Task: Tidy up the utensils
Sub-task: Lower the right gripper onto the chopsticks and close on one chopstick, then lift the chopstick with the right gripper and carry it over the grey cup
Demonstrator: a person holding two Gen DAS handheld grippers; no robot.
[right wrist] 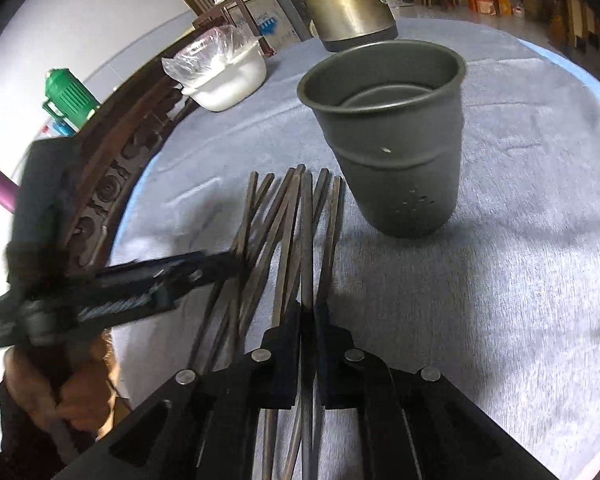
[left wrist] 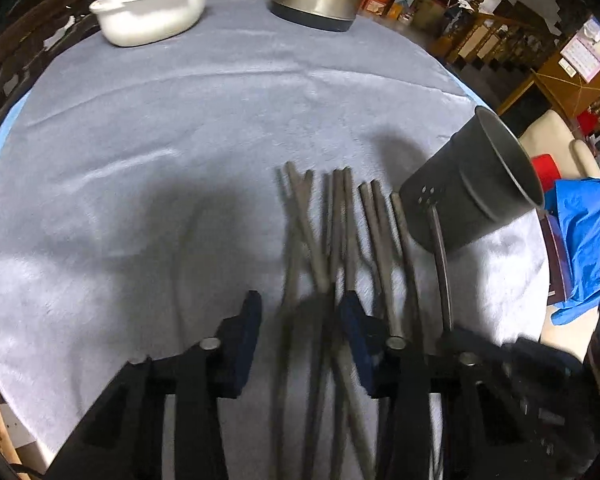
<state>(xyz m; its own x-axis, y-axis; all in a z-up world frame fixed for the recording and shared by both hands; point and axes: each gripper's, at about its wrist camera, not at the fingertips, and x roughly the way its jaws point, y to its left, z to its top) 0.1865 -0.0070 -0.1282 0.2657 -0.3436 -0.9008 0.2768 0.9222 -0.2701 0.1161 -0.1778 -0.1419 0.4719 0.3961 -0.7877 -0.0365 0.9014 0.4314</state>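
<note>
On the grey-clothed worktop (left wrist: pixel 140 128), the left gripper (left wrist: pixel 298 312) hangs open over a fan of dark chopsticks (left wrist: pixel 336 232) — their long axes running near to far. To its right, the right gripper (right wrist: pixel 308 320) is pinched closed on one chopstick (right wrist: pixel 307 240), which points away toward the grey holder cup (right wrist: pixel 396 140) standing just beyond and slightly right; this gripper appears the nearer to it. A white tub (right wrist: pixel 228 80) and metal kettle (right wrist: pixel 344 0) sit at the far edge.
</note>
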